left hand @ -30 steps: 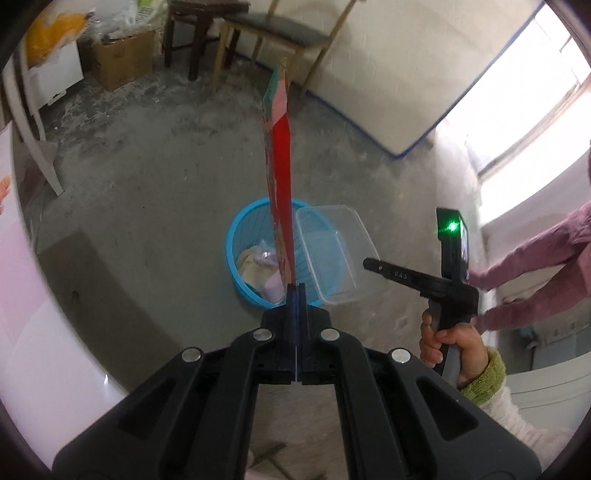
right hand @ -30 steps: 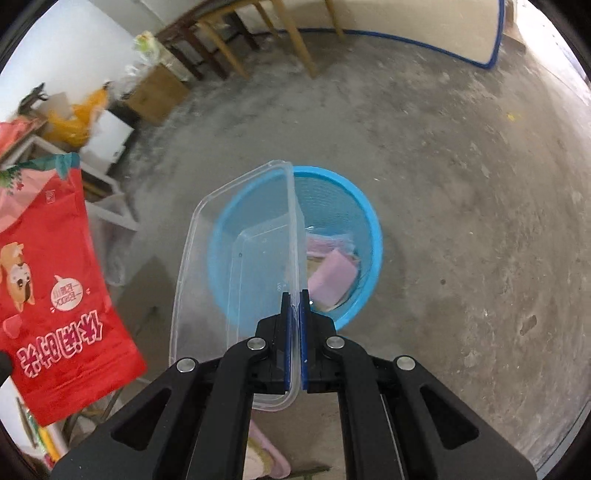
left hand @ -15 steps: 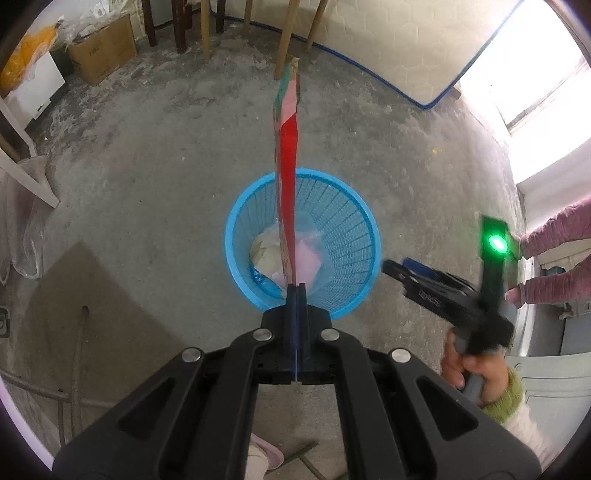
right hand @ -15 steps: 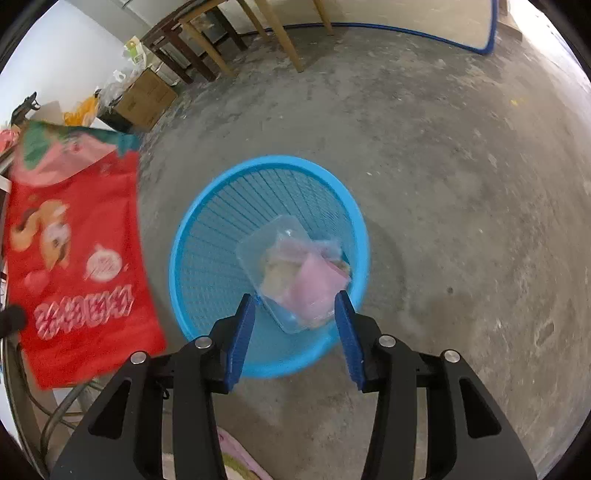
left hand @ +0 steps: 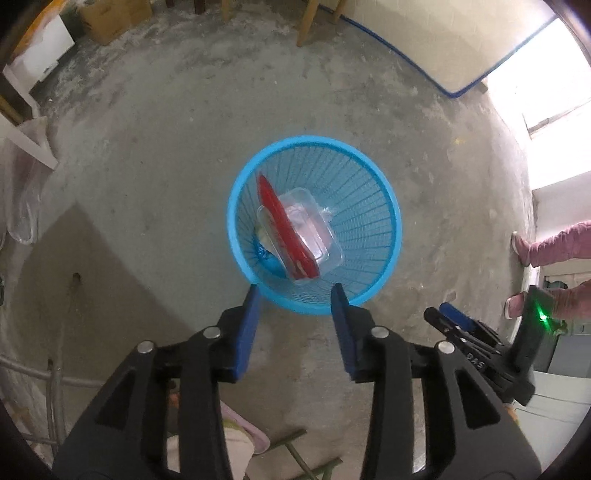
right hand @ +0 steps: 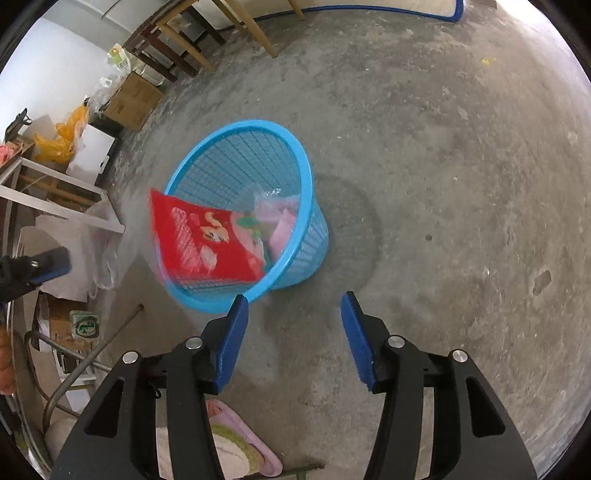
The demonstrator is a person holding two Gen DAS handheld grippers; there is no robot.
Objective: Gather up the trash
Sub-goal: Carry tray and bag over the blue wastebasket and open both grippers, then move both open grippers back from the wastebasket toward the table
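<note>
A blue mesh trash basket (left hand: pixel 369 192) stands on the concrete floor; it also shows in the right wrist view (right hand: pixel 240 158). A red snack bag (left hand: pixel 286 229) lies edge-on inside it, blurred in the right wrist view (right hand: pixel 199 240). A clear plastic container (left hand: pixel 317 225) and pink paper (right hand: pixel 282 229) lie in the basket too. My left gripper (left hand: pixel 295 295) is open and empty just above the basket's near rim. My right gripper (right hand: pixel 293 301) is open and empty, to the basket's right; it shows in the left wrist view (left hand: pixel 443 314).
Wooden chair legs (right hand: pixel 258 33) and a cardboard box (right hand: pixel 133 99) stand at the back. A white shelf frame (right hand: pixel 55 192) with bags is on the left. A blue-edged board (left hand: pixel 424 44) leans on the far wall. A pink slipper (right hand: pixel 236 439) is below the grippers.
My left gripper has opened and let go of the red bag, which has dropped into the basket. My right gripper, open half a second ago after dropping the clear container, has drawn back.
</note>
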